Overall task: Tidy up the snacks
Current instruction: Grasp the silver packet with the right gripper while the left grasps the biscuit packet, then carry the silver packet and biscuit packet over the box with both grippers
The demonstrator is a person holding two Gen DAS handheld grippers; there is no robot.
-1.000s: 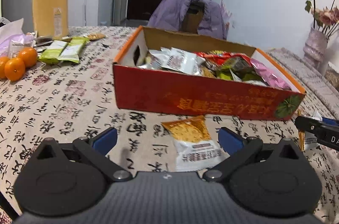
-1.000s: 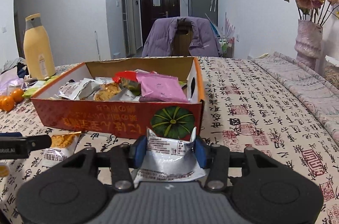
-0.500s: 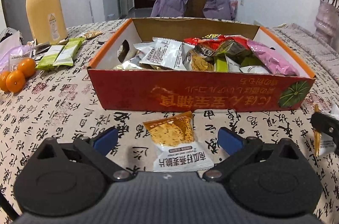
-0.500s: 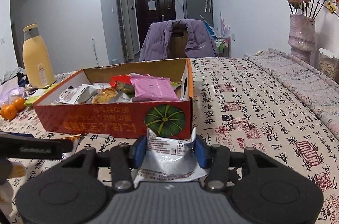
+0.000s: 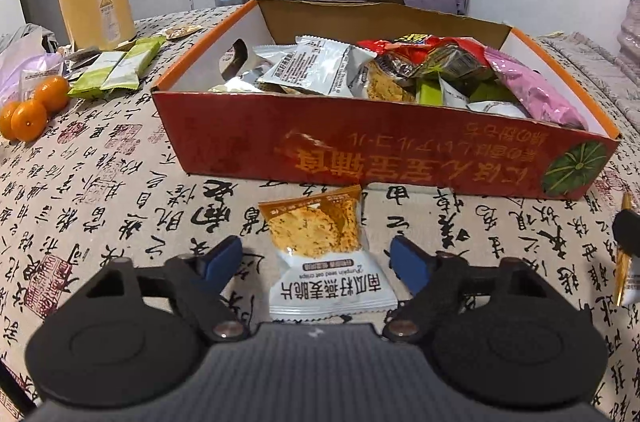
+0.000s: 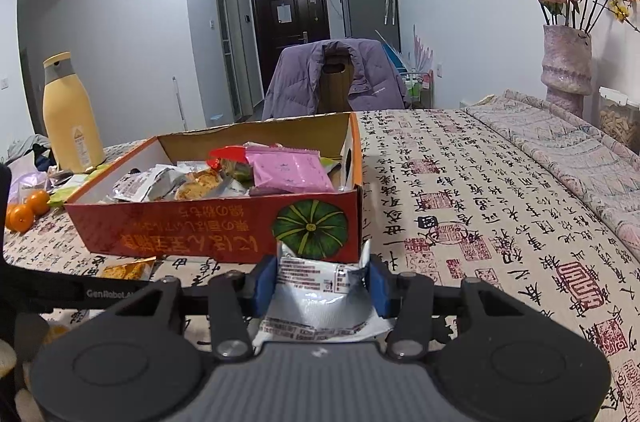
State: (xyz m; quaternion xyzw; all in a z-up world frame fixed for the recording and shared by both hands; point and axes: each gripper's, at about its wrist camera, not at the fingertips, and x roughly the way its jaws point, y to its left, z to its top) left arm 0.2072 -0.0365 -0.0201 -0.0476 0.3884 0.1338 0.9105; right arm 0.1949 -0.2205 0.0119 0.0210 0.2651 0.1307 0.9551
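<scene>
Left wrist: your jaws just narrowed round the crisps pack (image 5: 322, 254), not touching yet; right gripper (image 6: 322, 286) pinches its pack (image 6: 320, 296), box (image 5: 360, 158) next.

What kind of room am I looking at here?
Most likely the dining area of a lived-in flat: a cloth-covered table, a jacket-draped chair by the front door, a fridge, and a vase of roses.
</scene>
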